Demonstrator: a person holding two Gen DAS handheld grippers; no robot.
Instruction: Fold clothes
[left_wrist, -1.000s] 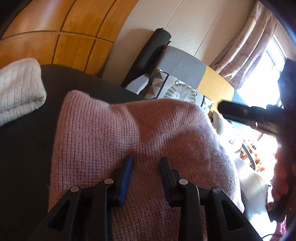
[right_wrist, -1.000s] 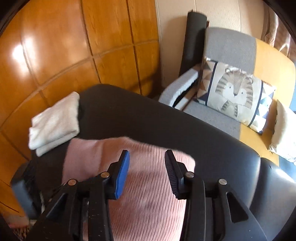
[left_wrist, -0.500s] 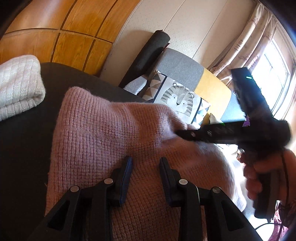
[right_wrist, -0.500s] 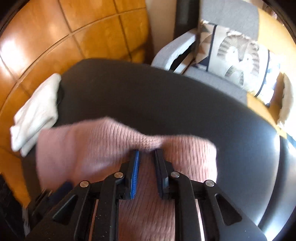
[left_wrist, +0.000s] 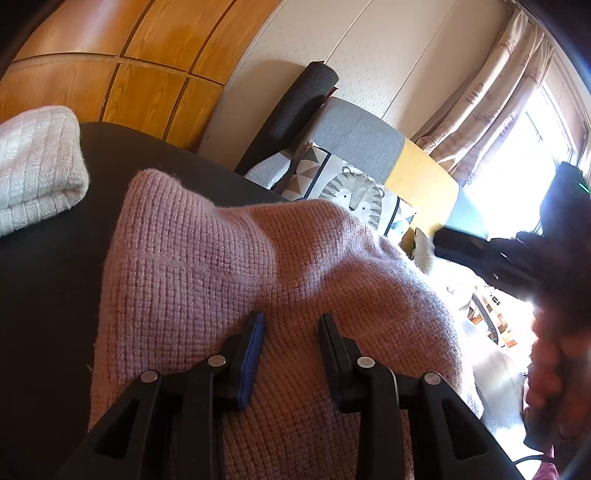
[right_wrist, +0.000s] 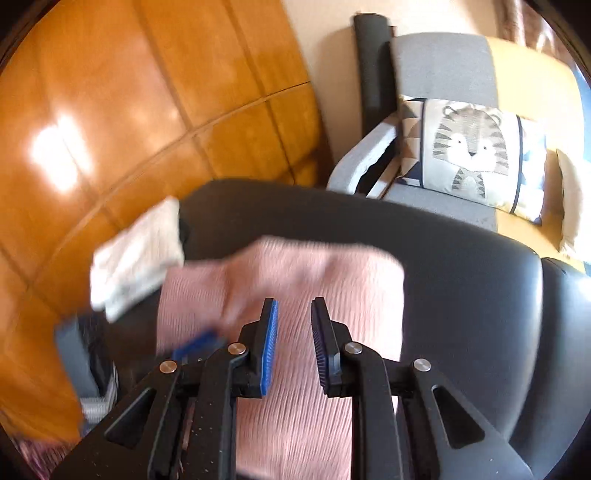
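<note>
Pink knitted sweater (left_wrist: 258, 295) lies folded on the black table (left_wrist: 44, 295). Left hand-held gripper (left_wrist: 290, 325) stands part-open above it, gripping nothing. Right hand-held gripper (right_wrist: 293, 314) is opening, empty; the raised far fold may slump.

The sweater (left_wrist: 229, 280) is dusty pink in a waffle knit. The folded towel (left_wrist: 37, 166) is cream with ribbed checks. The surface (right_wrist: 461, 280) is matte black. The cushion (right_wrist: 472, 147) shows a grey striped tiger on beige. The wall panels (right_wrist: 147, 92) are glossy orange-brown wood.
</note>
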